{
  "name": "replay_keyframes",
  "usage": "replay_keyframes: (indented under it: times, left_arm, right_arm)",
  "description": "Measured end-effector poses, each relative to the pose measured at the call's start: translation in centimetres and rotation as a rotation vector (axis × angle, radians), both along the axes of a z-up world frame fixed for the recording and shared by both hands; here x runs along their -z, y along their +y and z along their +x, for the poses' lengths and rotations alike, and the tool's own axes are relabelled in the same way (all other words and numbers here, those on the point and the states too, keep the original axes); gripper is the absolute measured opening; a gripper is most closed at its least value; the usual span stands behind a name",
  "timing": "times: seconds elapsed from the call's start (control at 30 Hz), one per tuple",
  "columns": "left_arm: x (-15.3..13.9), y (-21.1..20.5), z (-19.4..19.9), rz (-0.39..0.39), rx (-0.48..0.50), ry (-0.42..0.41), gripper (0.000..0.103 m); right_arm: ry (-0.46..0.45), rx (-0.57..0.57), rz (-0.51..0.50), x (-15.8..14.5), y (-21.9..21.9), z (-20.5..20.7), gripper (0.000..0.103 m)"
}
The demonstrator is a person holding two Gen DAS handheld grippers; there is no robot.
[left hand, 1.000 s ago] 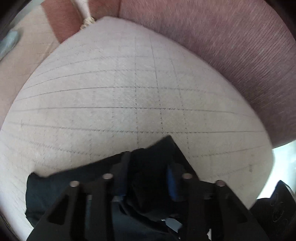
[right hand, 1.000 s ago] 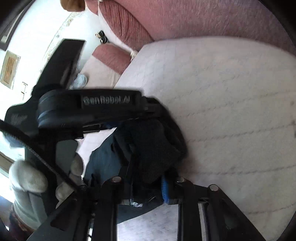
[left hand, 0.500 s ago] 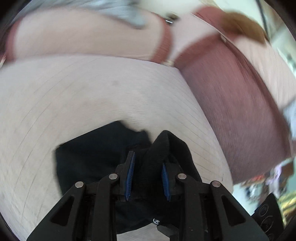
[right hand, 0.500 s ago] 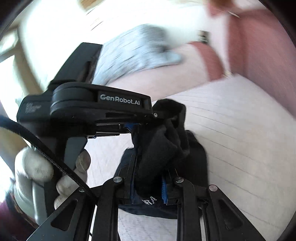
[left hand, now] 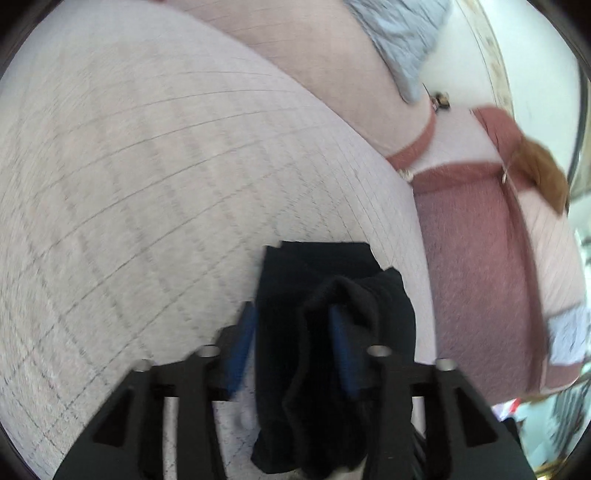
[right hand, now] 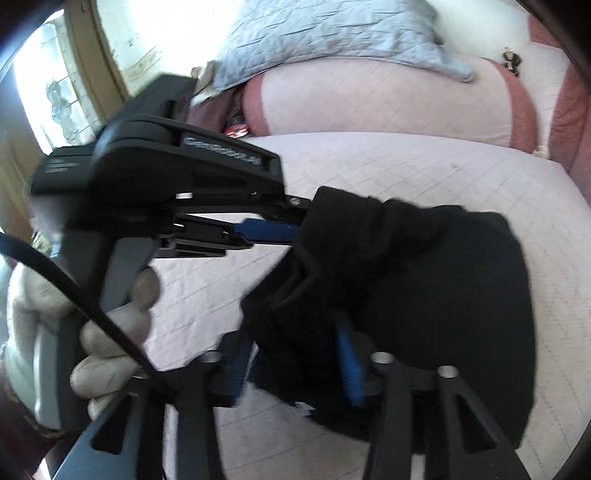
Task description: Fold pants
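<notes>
The black pants (right hand: 424,280) lie partly bunched on the pale quilted cushion (right hand: 424,173). My right gripper (right hand: 291,350) is shut on a thick fold of the pants near their front left edge. My left gripper (right hand: 295,221) comes in from the left in the right wrist view and grips the upper fold of the same cloth. In the left wrist view my left gripper (left hand: 291,332) is shut on a bunched fold of the pants (left hand: 332,295), which hang down between its blue pads (left hand: 242,347).
The quilted seat cushion (left hand: 147,166) fills most of the left wrist view. A pink sofa back (left hand: 476,277) rises at the right. A grey pillow (right hand: 325,33) lies on the far armrest. A gloved hand (right hand: 33,332) holds the left gripper's handle.
Both grippers have swung round with the pants still in them. The cloth now spreads out more to the right of the right gripper.
</notes>
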State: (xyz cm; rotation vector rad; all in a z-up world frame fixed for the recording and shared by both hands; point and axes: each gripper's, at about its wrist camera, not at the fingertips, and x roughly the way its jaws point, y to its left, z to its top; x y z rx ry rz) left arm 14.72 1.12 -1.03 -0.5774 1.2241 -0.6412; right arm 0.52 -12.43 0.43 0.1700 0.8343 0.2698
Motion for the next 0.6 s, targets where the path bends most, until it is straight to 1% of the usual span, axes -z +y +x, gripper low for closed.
replay_keyframes:
  times: [0.03,0.1,0.2,0.3,0.37,0.43,0.47,0.53,0.6]
  left_arm:
    - [0.1,0.7,-0.1,-0.020,-0.017,0.008,0.049]
    - [0.2,2.1,-0.3,-0.064,-0.041,0.024,0.054]
    - [0.1,4.3,-0.7,-0.124,-0.089,0.026,0.061]
    - [0.3,6.6,-0.9,-0.170,-0.147,0.035,0.062]
    - [-0.2,7.7,-1.7,-0.187,-0.182,0.029,0.062]
    - [-1.5,7.5,-2.7,-0.173,-0.173,-0.010,0.062]
    - [-2.5,6.8,-3.3,-0.153,-0.150,-0.043,0.062]
    - [-3.7,5.2,-4.0,-0.135,-0.104,-0.080,0.062]
    - [-4.4,3.1,-4.3,-0.136,-0.050,-0.096,0.063]
  right_arm:
    - [-0.006,-0.013,-0.002,-0.1,0.3,-0.3,0.066]
    - [-0.010,-0.024,-0.004,-0.3,0.6,-0.8,0.070]
    - [-0.013,-0.026,0.019,-0.8,0.3,-2.3,0.072]
    - [-0.009,-0.037,0.058,-1.7,-0.2,-3.3,0.075]
    - [-0.005,-0.033,0.082,-2.4,-0.7,-3.6,0.075]
    - [-0.022,-0.022,0.121,-4.1,-2.2,-4.3,0.074]
    - [-0.043,0.009,0.132,-5.0,-3.4,-4.7,0.074]
    - [-0.054,0.063,0.118,-6.2,-5.3,-6.2,0.074]
    - [-0.047,0.133,0.082,-6.6,-7.5,-6.1,0.069]
